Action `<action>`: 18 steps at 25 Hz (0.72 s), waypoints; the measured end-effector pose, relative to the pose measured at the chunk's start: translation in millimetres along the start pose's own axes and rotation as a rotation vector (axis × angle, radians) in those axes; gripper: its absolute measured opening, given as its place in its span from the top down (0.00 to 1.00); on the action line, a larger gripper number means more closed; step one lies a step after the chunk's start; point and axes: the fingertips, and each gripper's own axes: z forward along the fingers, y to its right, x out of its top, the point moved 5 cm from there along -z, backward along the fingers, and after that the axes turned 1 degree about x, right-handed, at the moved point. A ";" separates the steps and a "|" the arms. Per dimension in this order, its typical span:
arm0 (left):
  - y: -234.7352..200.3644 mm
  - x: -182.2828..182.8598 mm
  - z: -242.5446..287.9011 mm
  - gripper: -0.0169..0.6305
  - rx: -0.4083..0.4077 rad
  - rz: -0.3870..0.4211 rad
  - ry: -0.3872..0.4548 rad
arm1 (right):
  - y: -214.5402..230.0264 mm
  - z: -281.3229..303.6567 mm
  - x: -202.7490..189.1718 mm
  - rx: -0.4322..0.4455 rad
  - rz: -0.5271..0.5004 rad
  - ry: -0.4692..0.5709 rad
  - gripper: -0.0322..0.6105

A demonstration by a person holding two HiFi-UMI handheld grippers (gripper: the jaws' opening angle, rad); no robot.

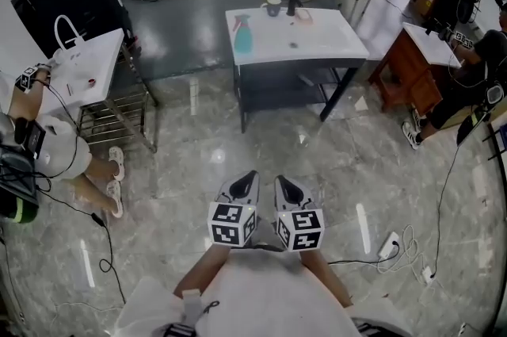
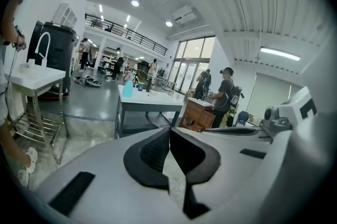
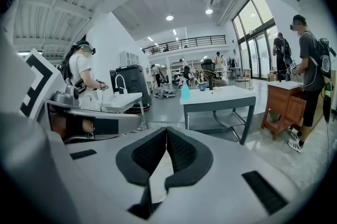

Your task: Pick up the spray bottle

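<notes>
1. Head view, near: left gripper (image 1: 247, 180) and right gripper (image 1: 283, 181) are held side by side, both jaws pressed together, nothing gripped.
2. Far: spray bottle (image 1: 242, 34) is stood upright at the left end of the white table (image 1: 333, 51), well apart, straight ahead of the left gripper, which is judged slightly nearer.

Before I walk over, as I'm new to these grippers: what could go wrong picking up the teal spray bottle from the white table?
1. The teal spray bottle stands close to an edge of the white table; a nudge might knock it off.
2. The left gripper and right gripper both have shut jaws; unopened, they would push rather than grasp.
3. A white power strip with cables lies on the floor nearby: a possible trip.
</notes>
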 end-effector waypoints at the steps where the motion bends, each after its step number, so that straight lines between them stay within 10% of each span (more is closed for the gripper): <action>1: -2.8 2.2 4.6 0.93 -0.001 0.000 -0.001 | 2.3 4.8 1.6 -0.001 0.000 -0.002 0.91; 18: -71.2 47.5 80.1 0.93 -0.002 -0.005 -0.002 | 20.6 105.9 34.8 0.013 -0.005 -0.028 0.91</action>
